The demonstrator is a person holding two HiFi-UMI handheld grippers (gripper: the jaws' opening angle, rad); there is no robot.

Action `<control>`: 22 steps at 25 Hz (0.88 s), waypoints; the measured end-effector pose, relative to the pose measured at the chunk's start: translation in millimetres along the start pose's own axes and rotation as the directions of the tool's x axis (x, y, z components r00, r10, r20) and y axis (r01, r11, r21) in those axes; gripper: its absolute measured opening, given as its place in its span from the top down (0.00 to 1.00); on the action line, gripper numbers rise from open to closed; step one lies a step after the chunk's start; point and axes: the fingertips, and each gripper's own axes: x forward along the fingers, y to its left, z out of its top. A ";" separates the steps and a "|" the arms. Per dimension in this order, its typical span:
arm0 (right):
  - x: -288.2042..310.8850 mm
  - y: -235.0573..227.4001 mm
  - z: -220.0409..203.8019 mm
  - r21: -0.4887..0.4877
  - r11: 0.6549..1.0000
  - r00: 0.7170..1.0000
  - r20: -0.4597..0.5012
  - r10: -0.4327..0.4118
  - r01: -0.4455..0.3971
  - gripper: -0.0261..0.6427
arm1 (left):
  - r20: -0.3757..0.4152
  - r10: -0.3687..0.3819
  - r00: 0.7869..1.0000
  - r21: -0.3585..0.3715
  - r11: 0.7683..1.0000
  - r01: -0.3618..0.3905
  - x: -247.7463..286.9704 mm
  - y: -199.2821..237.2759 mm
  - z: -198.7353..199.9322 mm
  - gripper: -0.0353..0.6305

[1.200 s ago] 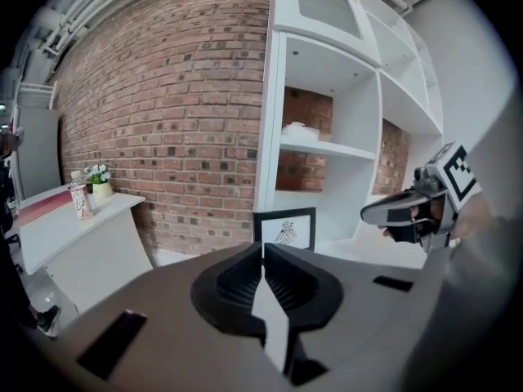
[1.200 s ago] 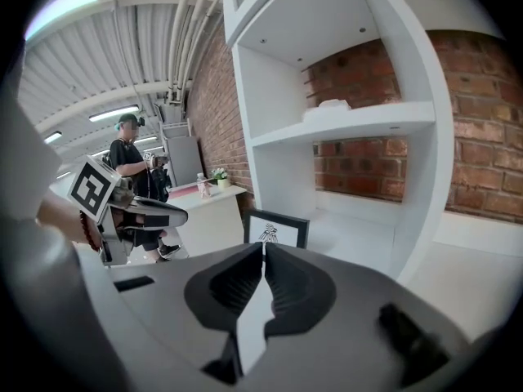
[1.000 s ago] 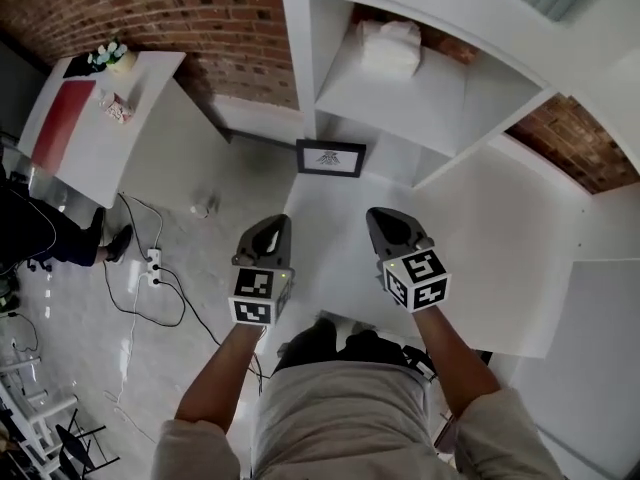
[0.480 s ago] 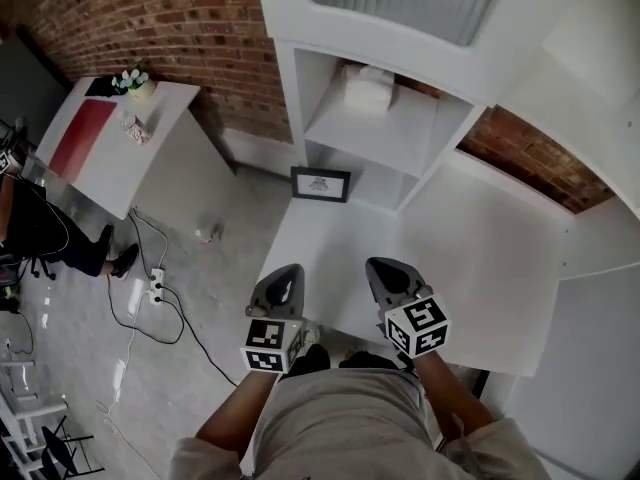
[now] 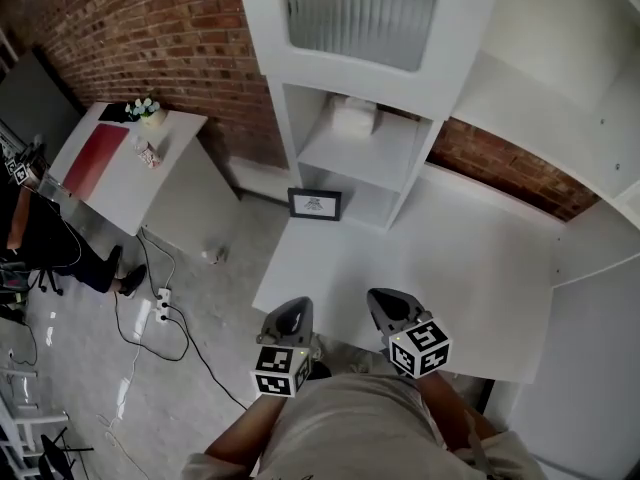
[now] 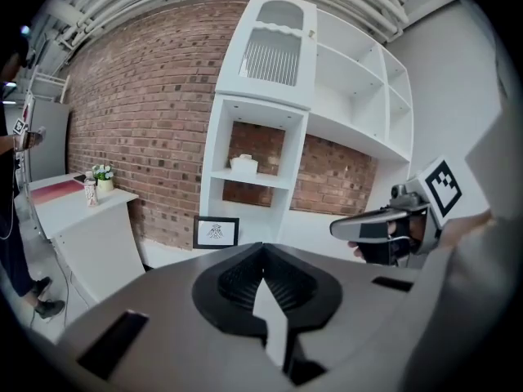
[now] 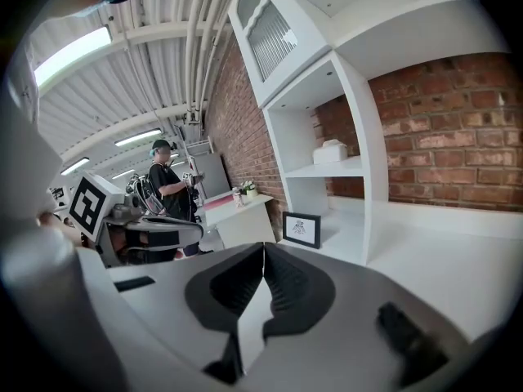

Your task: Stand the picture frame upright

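Note:
The black picture frame (image 5: 315, 204) stands upright at the far left corner of the white table (image 5: 470, 268), beside the shelf unit; it also shows small in the left gripper view (image 6: 216, 232) and the right gripper view (image 7: 301, 229). My left gripper (image 5: 290, 313) is shut and empty at the table's near edge, far from the frame. My right gripper (image 5: 385, 300) is shut and empty beside it, also well back from the frame. In both gripper views the jaws meet with nothing between them.
A white shelf unit (image 5: 362, 138) with a white box (image 5: 353, 118) on its shelf rises behind the frame. A brick wall runs behind. A white side table (image 5: 110, 163) with small items stands at left, and cables (image 5: 165, 313) lie on the floor. A person (image 7: 170, 193) stands at far left.
Both grippers have drawn back toward my body, away from the frame, to the table's near edge. The frame stays upright where it was. The view has tilted up and shows more of the shelf.

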 end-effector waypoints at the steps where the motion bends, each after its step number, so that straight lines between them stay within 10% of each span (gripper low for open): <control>1: -0.9 1.9 -1.4 0.002 1.000 1.000 -0.001 0.005 -0.005 0.92 | 0.001 0.001 1.000 0.000 1.000 -0.001 0.9 -1.6 0.4 0.92; 22: -9.4 10.5 -7.1 -0.025 1.000 1.000 0.005 0.011 -0.011 0.92 | 0.023 0.007 1.000 0.065 0.998 -0.008 0.5 -18.0 4.8 0.92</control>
